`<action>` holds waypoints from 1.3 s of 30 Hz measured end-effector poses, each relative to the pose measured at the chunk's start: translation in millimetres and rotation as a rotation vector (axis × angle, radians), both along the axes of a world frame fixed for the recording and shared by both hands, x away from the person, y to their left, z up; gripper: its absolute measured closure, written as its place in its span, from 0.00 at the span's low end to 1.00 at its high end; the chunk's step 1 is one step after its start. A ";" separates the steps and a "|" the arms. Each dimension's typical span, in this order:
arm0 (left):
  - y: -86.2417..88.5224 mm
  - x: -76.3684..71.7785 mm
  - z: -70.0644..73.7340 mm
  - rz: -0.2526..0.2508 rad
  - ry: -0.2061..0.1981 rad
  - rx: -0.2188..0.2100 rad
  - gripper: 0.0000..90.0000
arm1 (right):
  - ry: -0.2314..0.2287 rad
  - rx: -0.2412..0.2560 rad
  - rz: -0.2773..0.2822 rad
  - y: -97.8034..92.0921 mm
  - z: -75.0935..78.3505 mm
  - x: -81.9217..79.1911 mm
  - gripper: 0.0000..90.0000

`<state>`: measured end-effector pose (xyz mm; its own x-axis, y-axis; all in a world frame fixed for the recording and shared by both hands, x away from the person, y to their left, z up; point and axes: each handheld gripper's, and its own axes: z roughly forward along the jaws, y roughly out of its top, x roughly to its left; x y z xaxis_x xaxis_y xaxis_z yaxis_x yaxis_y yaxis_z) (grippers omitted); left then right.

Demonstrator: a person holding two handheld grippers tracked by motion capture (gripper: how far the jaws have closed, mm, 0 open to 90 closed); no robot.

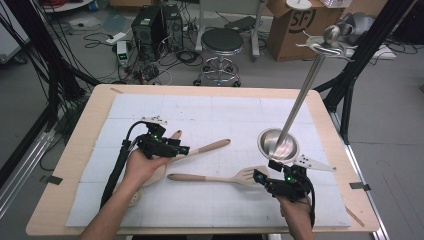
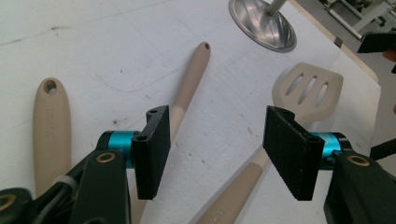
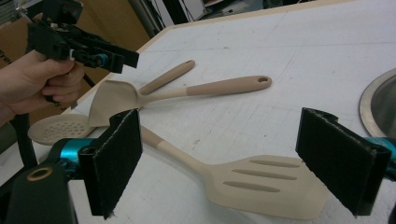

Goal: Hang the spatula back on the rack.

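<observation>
High view: the left gripper [image 1: 181, 149] hovers over the left half of the white mat [image 1: 150, 112], its jaws spread and holding nothing, above a beige spoon-like utensil [image 1: 212, 146] whose handle runs up to the right. The right gripper [image 1: 266, 171] sits near the right front edge, jaws likewise apart and empty, just beside the head of the slotted spatula [image 1: 245, 175], which lies with its handle pointing left. Behind it stands the steel stand [image 1: 278, 142] with its tall rod.

The right gripper view shows what the person's hand hides from above (a whole cluster of utensils): the slotted spatula [image 3: 261, 184] lies between the open jaws, a solid spatula [image 3: 116, 98] sits beyond it, and a perforated skimmer [image 3: 58, 128] rests at the far left under the left gripper [image 3: 119, 60].

The left gripper view adds a holed handle [image 2: 50, 121] at the left, the spoon-like utensil's handle [image 2: 191, 79] and the slotted spatula [image 2: 310, 91] right.
</observation>
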<state>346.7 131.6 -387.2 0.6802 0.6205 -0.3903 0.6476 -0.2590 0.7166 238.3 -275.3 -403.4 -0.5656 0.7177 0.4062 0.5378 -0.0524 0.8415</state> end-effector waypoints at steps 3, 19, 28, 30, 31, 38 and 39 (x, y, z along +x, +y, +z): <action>-1.2 2.6 -4.0 0.009 0.001 0.034 0.47 | 0.001 0.006 0.004 0.0 0.0 0.4 0.16; -3.2 13.9 -26.1 0.001 0.050 0.090 0.49 | 0.001 0.010 0.005 0.2 0.9 -0.2 0.16; -4.5 17.5 -36.9 -0.015 0.068 0.136 0.49 | -0.001 0.010 0.003 -0.2 0.8 -0.3 0.16; -4.6 18.4 -39.2 -0.018 0.072 0.146 0.49 | 0.002 0.011 0.004 -0.3 0.3 0.0 0.16; -4.7 18.6 -40.3 -0.016 0.075 0.144 0.49 | -0.002 0.009 0.004 -0.2 -0.2 0.6 0.16; -6.9 20.2 -48.8 -0.030 0.097 0.135 0.51 | 0.009 0.009 -0.007 -0.1 -0.7 0.5 0.16; -7.3 20.1 -49.7 -0.035 0.100 0.136 0.52 | 0.007 0.008 -0.009 -0.4 -0.9 0.8 0.16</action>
